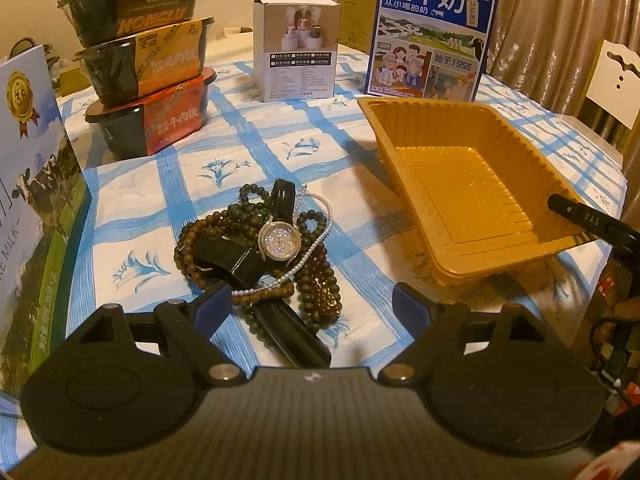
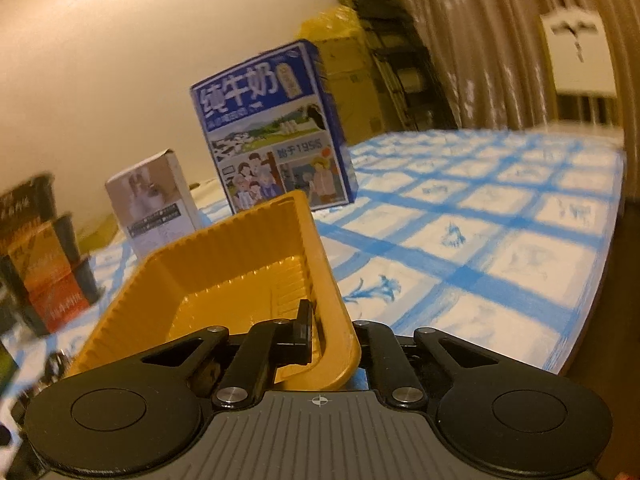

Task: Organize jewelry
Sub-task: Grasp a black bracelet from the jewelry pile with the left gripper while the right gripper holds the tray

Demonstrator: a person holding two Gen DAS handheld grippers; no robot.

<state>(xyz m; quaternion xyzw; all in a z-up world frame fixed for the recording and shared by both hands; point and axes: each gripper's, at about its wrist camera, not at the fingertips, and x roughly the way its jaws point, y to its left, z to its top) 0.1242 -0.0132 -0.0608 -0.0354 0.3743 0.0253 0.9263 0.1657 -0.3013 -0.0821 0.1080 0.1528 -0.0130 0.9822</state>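
A pile of jewelry lies on the blue-checked tablecloth: a rhinestone watch (image 1: pixel 278 242) with a black strap, dark bead bracelets (image 1: pixel 208 232), amber beads (image 1: pixel 326 280) and a thin pearl chain (image 1: pixel 316 240). My left gripper (image 1: pixel 312 306) is open just in front of the pile, its fingers apart on either side. An empty yellow plastic tray (image 1: pixel 472 184) stands to the right. My right gripper (image 2: pixel 324 340) is shut on the tray's near wall (image 2: pixel 320 264), which sits tilted in the right wrist view. It also shows in the left wrist view (image 1: pixel 576 216).
Three stacked instant rice bowls (image 1: pixel 148 60) stand at the back left, a small white box (image 1: pixel 298 50) at the back middle, a blue milk carton (image 1: pixel 434 32) behind the tray, another milk box (image 1: pixel 32 200) at the left. A white chair (image 1: pixel 616 80) stands at the right.
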